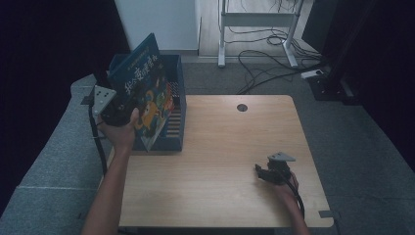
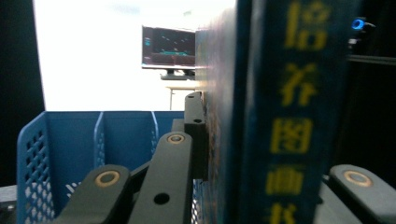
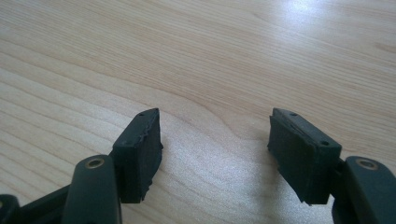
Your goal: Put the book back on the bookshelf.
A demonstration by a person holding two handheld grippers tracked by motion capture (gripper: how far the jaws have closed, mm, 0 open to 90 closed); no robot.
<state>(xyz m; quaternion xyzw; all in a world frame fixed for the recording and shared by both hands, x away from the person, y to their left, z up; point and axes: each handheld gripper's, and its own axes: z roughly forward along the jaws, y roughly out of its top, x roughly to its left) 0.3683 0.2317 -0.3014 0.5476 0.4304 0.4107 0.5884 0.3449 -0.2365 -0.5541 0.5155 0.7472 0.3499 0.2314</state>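
A dark blue picture book [image 1: 147, 93] with yellow lettering is held up, tilted, over the blue perforated rack [image 1: 176, 122] at the table's left edge. My left gripper [image 1: 117, 110] is shut on the book at its spine side. In the left gripper view the book's spine [image 2: 289, 116] stands upright between the jaws, with the rack's dividers [image 2: 98, 135] below and behind. My right gripper [image 1: 264, 174] rests low over the wooden table [image 1: 220, 147] near the front right. Its jaws stand wide open with bare wood [image 3: 215, 140] between them.
A round cable hole [image 1: 242, 107] sits near the table's far edge. Grey floor surrounds the table. A white desk frame [image 1: 254, 29] and loose cables [image 1: 264, 58] lie beyond. A monitor [image 2: 168, 46] shows far off in the left gripper view.
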